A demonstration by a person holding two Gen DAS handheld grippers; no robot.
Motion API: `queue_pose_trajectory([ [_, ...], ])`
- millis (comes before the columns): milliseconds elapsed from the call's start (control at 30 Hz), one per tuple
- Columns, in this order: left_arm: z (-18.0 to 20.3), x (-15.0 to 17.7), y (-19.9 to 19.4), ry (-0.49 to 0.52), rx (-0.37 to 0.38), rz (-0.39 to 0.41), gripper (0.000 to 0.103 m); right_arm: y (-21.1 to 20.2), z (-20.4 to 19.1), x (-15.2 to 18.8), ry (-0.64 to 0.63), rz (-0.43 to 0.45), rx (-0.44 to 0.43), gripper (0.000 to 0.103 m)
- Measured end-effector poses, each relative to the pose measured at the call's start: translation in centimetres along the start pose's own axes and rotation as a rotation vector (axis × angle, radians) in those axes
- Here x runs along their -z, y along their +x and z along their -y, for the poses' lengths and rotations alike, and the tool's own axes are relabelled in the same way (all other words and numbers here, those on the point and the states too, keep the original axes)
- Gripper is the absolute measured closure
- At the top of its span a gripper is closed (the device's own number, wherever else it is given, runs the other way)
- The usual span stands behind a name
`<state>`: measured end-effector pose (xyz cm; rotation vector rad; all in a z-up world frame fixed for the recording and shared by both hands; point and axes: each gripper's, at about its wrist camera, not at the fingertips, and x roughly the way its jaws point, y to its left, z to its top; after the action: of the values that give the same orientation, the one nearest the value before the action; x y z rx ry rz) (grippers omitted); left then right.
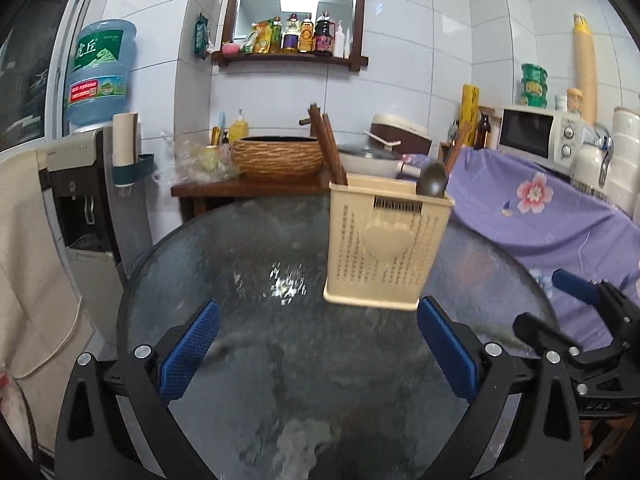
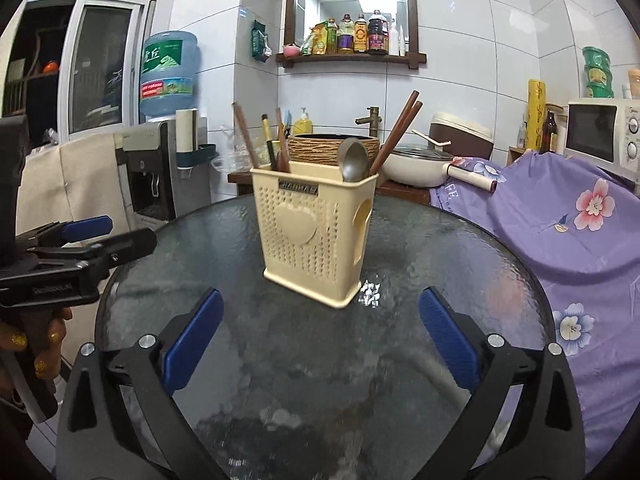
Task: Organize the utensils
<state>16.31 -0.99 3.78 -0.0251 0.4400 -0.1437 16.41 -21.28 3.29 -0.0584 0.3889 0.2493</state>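
Note:
A cream plastic utensil holder [image 1: 384, 240] [image 2: 316, 232] with a heart on its front stands upright on the round glass table [image 1: 240, 248] [image 2: 440, 248]. Brown chopsticks [image 1: 330, 148] [image 2: 394, 136] and a metal spoon [image 1: 432, 180] [image 2: 353, 160] stick out of it. My left gripper [image 1: 318, 344] hangs open over the table, a short way in front of the holder, nothing between its blue pads. My right gripper [image 2: 320, 344] is likewise open and empty, in front of the holder. Each gripper shows at the edge of the other's view: the right gripper [image 1: 560, 304], the left gripper [image 2: 108, 236].
A purple flowered cloth [image 1: 540, 208] [image 2: 580, 232] covers the counter at the right, with a microwave [image 1: 540, 136] on it. Behind the table stand a wooden bench with a woven basin [image 1: 280, 156], a pan [image 2: 416, 160] and a water dispenser [image 1: 80, 184]. A hand [image 2: 36, 344] holds the left gripper.

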Motion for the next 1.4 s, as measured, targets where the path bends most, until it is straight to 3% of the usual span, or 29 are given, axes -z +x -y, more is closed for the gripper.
queue_pose_trajectory([
  [100,0.2,1.8,-1.5,-0.005,-0.043,0.013,0.007,-2.2,-0.7,1.5,-0.003,0.023,0.014,0.006],
  [267,0.7,3.8,-4.4,-0.024,-0.019,0.017,0.006,-6.1,-1.5,2.8,-0.014,0.066,0.053,0.006],
  [600,2.0,6.3,-10.1,0.015,-0.056,0.074,0.006,-13.0,-0.9,3.6,0.137,0.146,-0.043,0.006],
  [800,2.2,6.6,-11.5,0.019,-0.031,0.083,0.006,-13.6,-1.3,4.1,0.143,0.143,-0.036,0.006],
  [1400,1.6,8.0,-11.1,0.002,-0.056,0.041,0.006,-13.2,-1.3,4.9,0.143,0.12,-0.008,0.006],
])
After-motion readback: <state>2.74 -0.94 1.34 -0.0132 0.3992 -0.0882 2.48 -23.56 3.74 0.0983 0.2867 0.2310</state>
